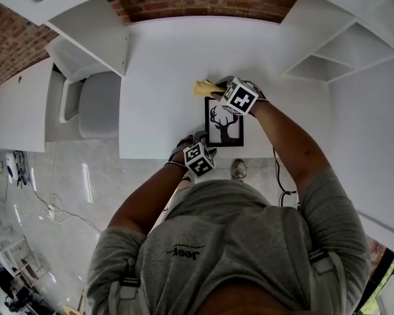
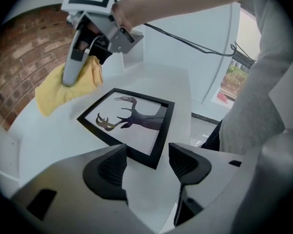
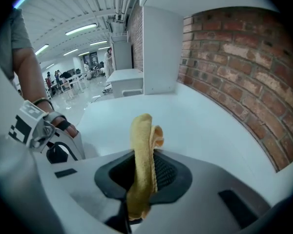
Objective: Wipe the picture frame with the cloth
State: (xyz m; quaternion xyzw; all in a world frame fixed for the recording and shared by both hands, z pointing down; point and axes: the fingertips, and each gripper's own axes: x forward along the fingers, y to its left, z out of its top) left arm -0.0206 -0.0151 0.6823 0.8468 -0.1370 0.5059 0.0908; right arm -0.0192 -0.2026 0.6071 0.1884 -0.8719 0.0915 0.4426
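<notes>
Grey T-shirt [image 1: 217,241] fills the lower half of the head view, with both forearms reaching forward over a white table [image 1: 164,77].

**Left gripper** [image 2: 146,162]
- Jaws stand well apart.
- No object lies between the pads; only bare table top shows in the gap.
- The tips sit at the near edge of the picture frame [image 2: 129,123]. The left jaw overlaps that edge in the left gripper view, and contact cannot be determined.

**Right gripper** [image 3: 146,172]
- Jaws are closed on the yellow cloth [image 3: 142,155].
- The cloth is pinched as a folded strip that stands up out of the pads.
- From the left gripper view, this gripper [image 2: 80,67] points steeply down beyond the far left corner of the frame. The cloth [image 2: 63,89] hangs under it, off the picture. Whether its loose end touches the table cannot be determined.

**Picture frame** [image 1: 224,123]
- Lies flat on the table, near the front edge, between the two grippers.
- Black border, white print, dark stag head with antlers.

**Surroundings**
- Brick wall [image 3: 244,67] runs behind the table.
- White shelving [image 1: 341,51] stands to the right.
</notes>
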